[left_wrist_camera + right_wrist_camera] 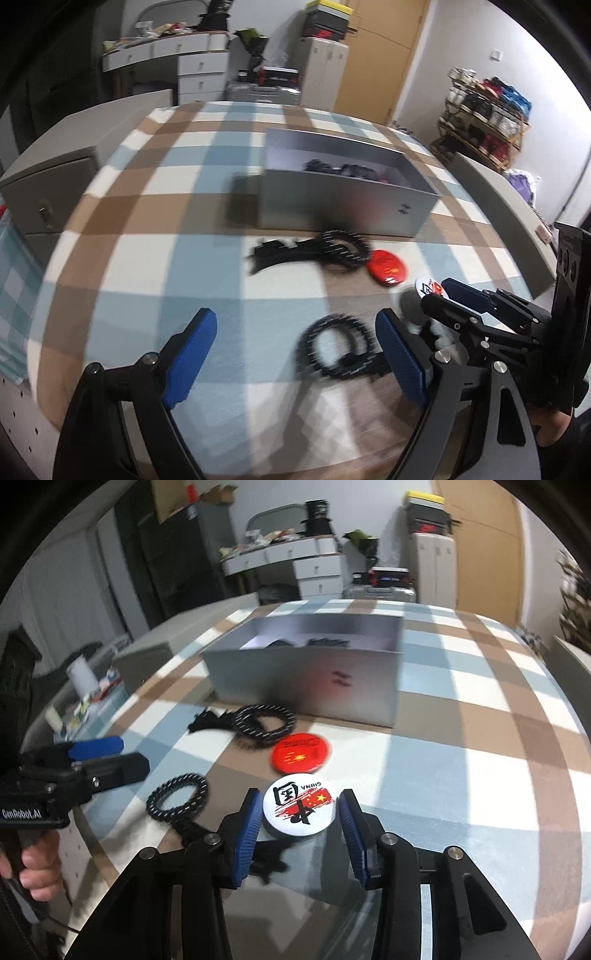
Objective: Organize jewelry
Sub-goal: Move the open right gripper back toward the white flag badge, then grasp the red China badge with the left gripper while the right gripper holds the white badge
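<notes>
Right gripper [300,825] is straddling the white badge [300,809] — jaws parted, not gripping; left gripper [122,755] is hovering beside the near black bracelet [178,797]; grey box [306,675] is sitting beyond.

A lived-in room in a home: the worktop [461,686] wears a checked blue, brown and white cloth, a white dressing desk with drawers [295,559] stands cluttered at the back wall, a wooden door [384,55] closes the room, and a rack of shoes [484,110] fills one corner.
</notes>
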The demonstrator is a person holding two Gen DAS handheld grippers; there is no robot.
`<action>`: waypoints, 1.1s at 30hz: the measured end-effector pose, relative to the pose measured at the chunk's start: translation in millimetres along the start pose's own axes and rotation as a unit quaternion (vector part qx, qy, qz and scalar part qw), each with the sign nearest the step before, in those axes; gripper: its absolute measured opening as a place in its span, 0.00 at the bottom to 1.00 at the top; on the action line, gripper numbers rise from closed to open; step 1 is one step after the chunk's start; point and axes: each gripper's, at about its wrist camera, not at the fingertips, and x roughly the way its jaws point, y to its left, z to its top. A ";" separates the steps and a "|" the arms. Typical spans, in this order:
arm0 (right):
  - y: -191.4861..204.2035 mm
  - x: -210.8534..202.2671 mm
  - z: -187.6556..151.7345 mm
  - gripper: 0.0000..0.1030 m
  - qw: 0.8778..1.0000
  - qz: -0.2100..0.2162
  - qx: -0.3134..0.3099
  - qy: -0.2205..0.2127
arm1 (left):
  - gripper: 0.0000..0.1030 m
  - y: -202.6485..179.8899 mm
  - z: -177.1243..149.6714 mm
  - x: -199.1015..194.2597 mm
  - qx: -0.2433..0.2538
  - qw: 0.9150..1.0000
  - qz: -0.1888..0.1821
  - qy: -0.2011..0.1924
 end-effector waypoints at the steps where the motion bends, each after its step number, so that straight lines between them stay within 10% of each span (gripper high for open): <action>1: -6.5 -4.0 0.2 0.40 1.000 0.000 0.010 -0.005 | 0.82 -5.5 2.8 3.0 0.004 1.000 -0.013 0.005; 11: -47.6 -59.6 -0.3 0.40 0.997 -0.022 0.042 -0.062 | 0.82 -57.1 30.5 45.0 0.017 0.994 -0.080 0.076; 28: -65.9 -91.4 -7.8 0.40 0.993 -0.033 0.047 -0.108 | 0.81 -79.1 40.9 84.3 0.039 0.991 0.019 0.123; 33: -70.2 -94.6 -13.2 0.40 0.992 -0.034 0.055 -0.110 | 0.65 -85.1 34.2 82.5 0.075 0.990 0.058 0.107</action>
